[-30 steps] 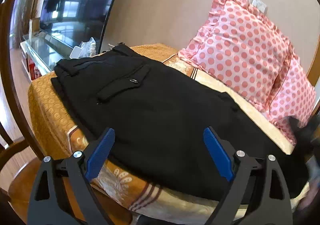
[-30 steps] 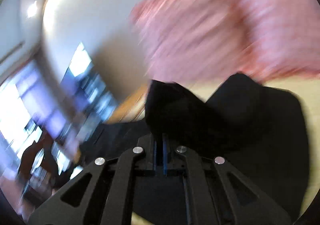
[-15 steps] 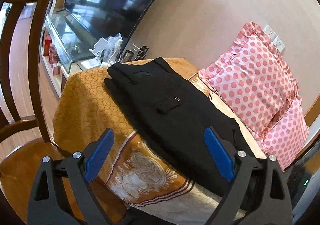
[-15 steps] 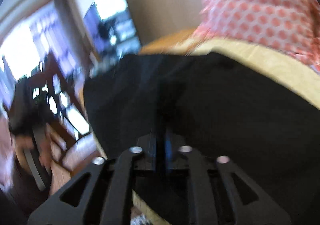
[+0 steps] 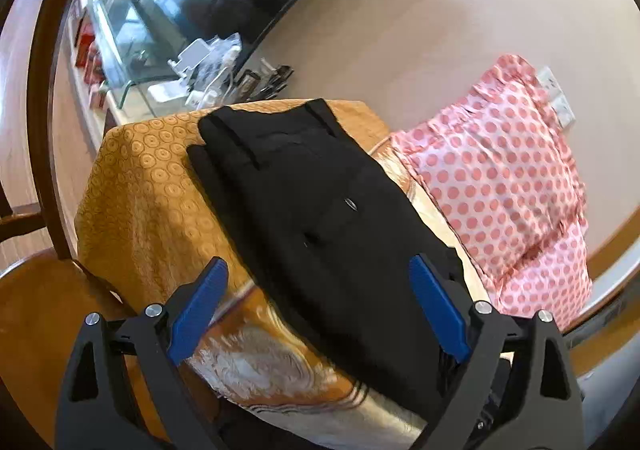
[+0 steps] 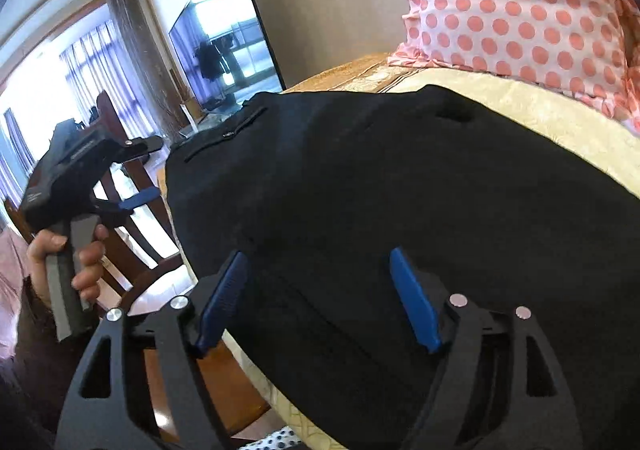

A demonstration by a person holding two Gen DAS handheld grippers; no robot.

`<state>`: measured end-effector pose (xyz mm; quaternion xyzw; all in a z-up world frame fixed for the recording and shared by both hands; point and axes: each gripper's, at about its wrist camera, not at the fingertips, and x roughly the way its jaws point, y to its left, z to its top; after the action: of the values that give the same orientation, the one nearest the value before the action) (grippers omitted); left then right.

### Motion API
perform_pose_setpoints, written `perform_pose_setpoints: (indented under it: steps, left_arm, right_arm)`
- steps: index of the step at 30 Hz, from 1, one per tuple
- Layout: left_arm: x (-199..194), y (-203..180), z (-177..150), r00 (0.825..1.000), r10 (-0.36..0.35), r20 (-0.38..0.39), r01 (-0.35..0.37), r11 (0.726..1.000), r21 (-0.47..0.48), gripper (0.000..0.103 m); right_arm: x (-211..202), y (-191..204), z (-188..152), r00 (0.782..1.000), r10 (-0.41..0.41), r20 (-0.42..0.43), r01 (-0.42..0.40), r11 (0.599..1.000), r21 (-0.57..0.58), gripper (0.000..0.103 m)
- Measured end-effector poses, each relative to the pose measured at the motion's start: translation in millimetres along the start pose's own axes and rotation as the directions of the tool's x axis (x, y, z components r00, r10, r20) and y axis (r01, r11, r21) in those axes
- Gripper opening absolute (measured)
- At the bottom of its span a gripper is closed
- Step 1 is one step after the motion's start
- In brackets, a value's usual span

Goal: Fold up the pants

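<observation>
black pants folded on gold-covered table, long axis running away, waistband far | left gripper spread wide, empty | right gripper, earlier clamped on fabric, now wide apart

My left gripper and my right gripper both have black frames with bright blue pads, and between them the pants are plain black, unpatterned, with a small silvery button at about 1 o'clock from the middle of the left view. Under them the cloth is golden orange, printed with small concentric rings towards 9 o'clock, turning to pale cream with brown stripes and a swirling cream motif at 6 o'clock. At 3 o'clock the pillow is pale pink with coral-pink polka dots, against a plain beige wall.
</observation>
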<state>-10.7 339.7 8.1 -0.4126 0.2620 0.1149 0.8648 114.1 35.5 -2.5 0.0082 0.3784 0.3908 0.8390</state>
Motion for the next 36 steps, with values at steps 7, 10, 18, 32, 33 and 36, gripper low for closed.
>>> perform_pose_setpoints:
  steps: [7, 10, 18, 32, 33, 36]
  left_arm:
    - [14, 4, 19, 0.999, -0.007, -0.041, 0.005, 0.998, -0.057, 0.093]
    - [17, 5, 21, 0.998, -0.032, -0.063, 0.026, 0.994, -0.105, 0.093]
    - [26, 16, 15, 0.995, -0.060, -0.076, 0.042, 0.974, -0.224, 0.037]
    - [-11, -162, -7, 0.986, -0.062, 0.152, -0.011, 0.899, 0.438, 0.018]
    - [-14, -183, -17, 0.985, -0.094, 0.142, 0.011, 0.867, 0.498, 0.017]
    - [-19, -249, -63, 0.976, -0.213, 0.042, 0.132, 0.737, 0.663, 0.015]
  right_arm:
    - [-3, 8, 1, 1.000, 0.006, 0.015, -0.006, 1.000, 0.001, 0.076]
    - [-6, 15, -4, 1.000, 0.007, 0.024, -0.007, 1.000, -0.001, 0.077]
    - [-7, 12, -7, 0.999, 0.021, 0.043, -0.021, 1.000, 0.004, 0.077]
    - [-109, -23, -30, 0.966, -0.001, 0.260, -0.025, 0.995, 0.096, 0.078]
    - [-121, -28, -34, 0.959, -0.025, 0.284, -0.007, 0.994, 0.109, 0.079]
    - [-172, -60, -56, 0.915, -0.179, 0.363, 0.107, 0.972, 0.209, 0.081]
